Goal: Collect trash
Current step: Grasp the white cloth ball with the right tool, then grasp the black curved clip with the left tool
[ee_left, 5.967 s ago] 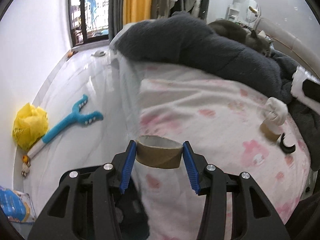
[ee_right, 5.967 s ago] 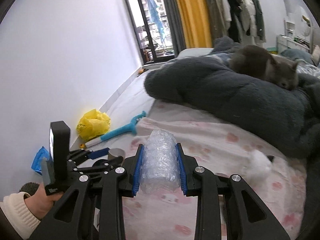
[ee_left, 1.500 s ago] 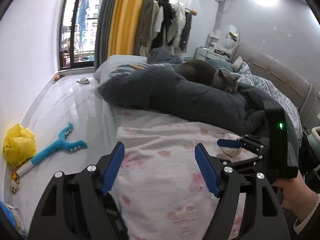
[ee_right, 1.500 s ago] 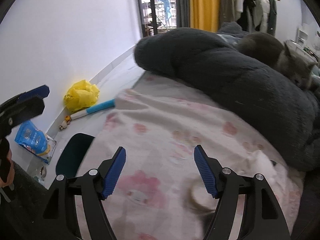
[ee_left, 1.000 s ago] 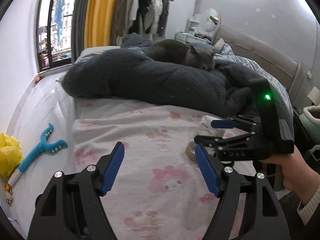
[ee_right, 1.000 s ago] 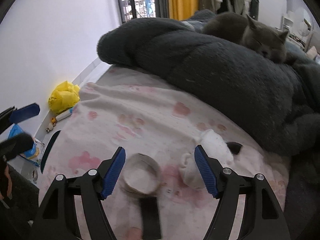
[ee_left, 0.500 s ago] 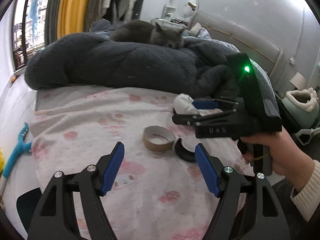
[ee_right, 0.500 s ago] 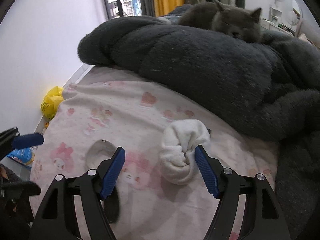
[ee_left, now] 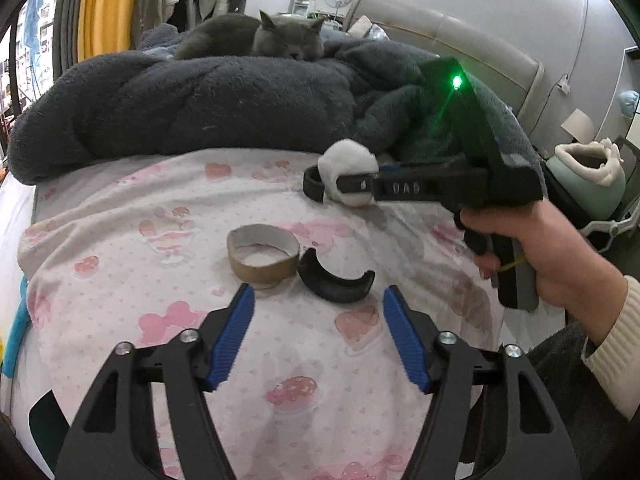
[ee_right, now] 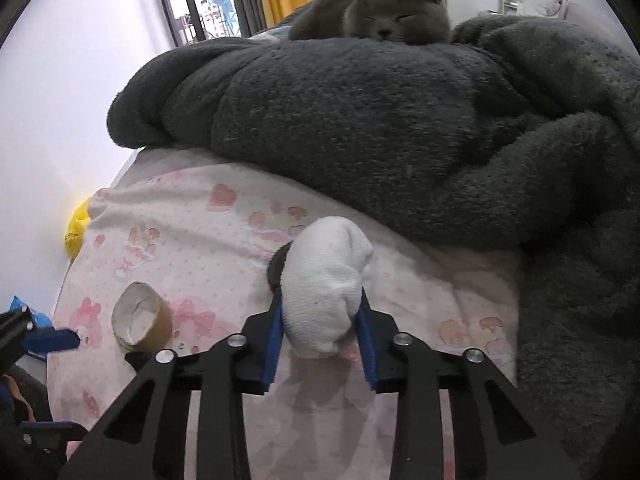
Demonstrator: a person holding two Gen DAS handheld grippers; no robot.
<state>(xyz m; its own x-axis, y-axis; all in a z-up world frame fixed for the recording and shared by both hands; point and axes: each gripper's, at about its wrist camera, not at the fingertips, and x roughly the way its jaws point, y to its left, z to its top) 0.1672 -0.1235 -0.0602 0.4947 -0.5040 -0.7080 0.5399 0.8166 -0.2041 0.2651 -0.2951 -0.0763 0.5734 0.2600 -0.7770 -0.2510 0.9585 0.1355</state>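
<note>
The right gripper (ee_right: 320,332) now squeezes the soft white sock ball (ee_right: 328,284); the left gripper (ee_left: 318,336), empty, narrows just before the brown cardboard ring (ee_left: 263,257).

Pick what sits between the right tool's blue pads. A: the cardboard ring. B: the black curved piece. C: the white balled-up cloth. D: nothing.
C: the right tool is closing its pads around the white balled-up cloth; the cardboard ring lies apart on the bedsheet.

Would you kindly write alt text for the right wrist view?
The right hand-held gripper is closing its jaws on a white sock ball on a pink bedsheet. A cardboard ring lies left; a grey cat rests on a dark blanket behind.
</note>
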